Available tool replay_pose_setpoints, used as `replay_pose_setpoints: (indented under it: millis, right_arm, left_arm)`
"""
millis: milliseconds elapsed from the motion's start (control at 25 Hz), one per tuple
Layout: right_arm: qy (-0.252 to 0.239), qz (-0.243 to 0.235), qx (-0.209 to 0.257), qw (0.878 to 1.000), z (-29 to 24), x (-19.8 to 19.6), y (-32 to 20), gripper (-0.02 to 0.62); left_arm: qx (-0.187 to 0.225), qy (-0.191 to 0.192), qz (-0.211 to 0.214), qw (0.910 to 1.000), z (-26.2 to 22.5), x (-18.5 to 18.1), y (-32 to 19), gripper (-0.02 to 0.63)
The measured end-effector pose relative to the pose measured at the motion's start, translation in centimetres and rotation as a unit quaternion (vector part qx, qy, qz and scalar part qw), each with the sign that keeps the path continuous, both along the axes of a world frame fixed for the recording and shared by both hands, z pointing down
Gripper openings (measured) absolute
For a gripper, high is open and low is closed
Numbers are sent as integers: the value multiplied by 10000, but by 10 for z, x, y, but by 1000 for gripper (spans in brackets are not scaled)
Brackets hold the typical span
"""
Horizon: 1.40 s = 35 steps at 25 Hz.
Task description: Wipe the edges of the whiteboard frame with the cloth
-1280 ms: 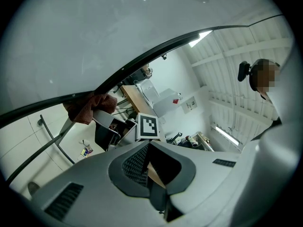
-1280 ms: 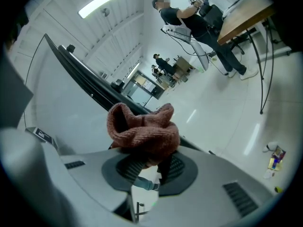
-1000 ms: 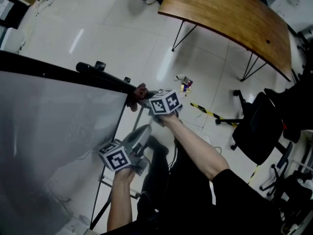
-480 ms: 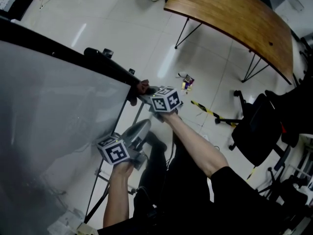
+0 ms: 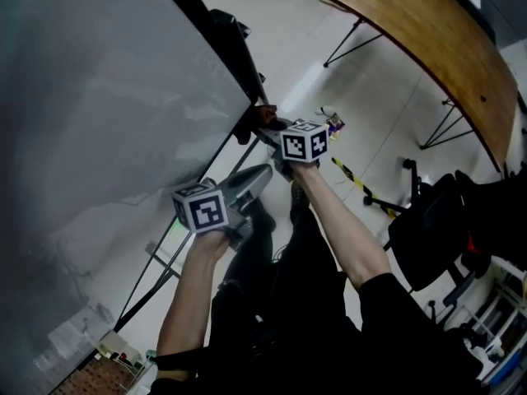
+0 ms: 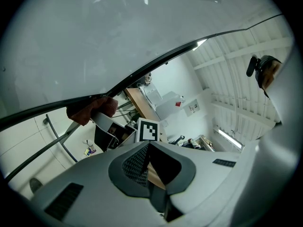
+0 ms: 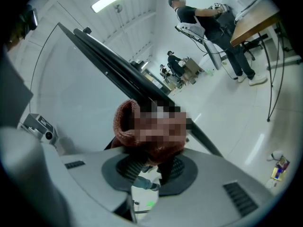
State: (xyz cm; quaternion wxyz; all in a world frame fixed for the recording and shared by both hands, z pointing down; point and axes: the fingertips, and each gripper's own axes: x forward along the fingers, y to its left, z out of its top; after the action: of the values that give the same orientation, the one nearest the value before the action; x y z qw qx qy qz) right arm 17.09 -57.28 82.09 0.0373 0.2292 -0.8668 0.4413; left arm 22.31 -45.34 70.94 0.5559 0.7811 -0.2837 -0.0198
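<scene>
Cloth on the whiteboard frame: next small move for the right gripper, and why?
Probably slide the right gripper along the black frame, cloth pressed to it. Its jaws are shut on the cloth, which sits on the frame edge near a corner, and more frame runs on beyond it. The left gripper is empty, off the whiteboard.

Mosaic blur hides the middle of the reddish-brown knitted cloth (image 7: 124,123), which covers my right hand-held gripper (image 7: 151,161) at the jaw tips. The grey black-framed whiteboard (image 5: 99,97) is cut off left and top in the head view. The curved wooden table (image 5: 428,39) is cropped top-right.
</scene>
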Motion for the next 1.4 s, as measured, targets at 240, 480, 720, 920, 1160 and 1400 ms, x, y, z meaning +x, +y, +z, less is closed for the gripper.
replay_pose_setpoints:
  millis: [240,480,720,920,1160,1400]
  right_arm:
    - [-153,-72,-196,9997,9,-7,12,78]
    - [-215,-197,-170,9994,5,-13,21,78]
    - [-215,-520,-179,9983,4,-22,37,78]
    - [-425,-862,-269,9950,-6,-23,60,78]
    - [-1048,-312,-516,9927,-40,19,48,78]
    - [-1532,70,-190,9880,-104,63,20,78]
  left_arm:
    - [1,38,-125,9999,0,-6,5,-5]
    - [-44,45,-246,9997,0,-9,9,-5]
    - [23,46,-310,9995,-4,-9,10,-5]
    - [56,18,-394,9992,-10,-9,10,-5]
    - [197,-72,-633,9978,-25,-15,5,-5]
    - [340,389,-896,9946,-54,-8,-6,-5]
